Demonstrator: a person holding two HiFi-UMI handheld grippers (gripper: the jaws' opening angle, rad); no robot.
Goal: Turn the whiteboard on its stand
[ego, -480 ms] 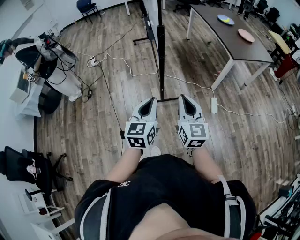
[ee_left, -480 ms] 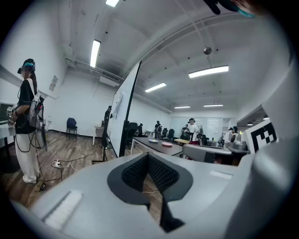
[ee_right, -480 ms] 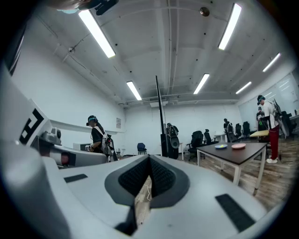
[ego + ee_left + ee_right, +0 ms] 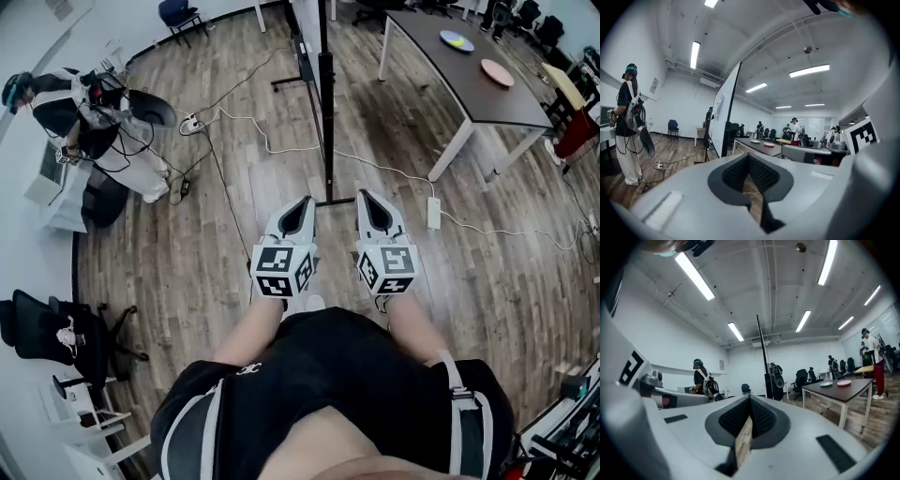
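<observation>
Bright ceiling strip lights lit the room evenly, shadows soft; fisheye distortion bent the edges, black vignetting ringed both gripper views.

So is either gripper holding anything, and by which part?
Nothing held. Left gripper and right gripper both have jaws shut and empty; the white whiteboard on its black stand is ahead, untouched.

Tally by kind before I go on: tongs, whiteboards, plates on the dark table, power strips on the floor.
Tongs: 2, left tongs, right tongs
Whiteboard: 1
Plates: 2, blue plate, pink plate
Power strips: 2
Total: 7
</observation>
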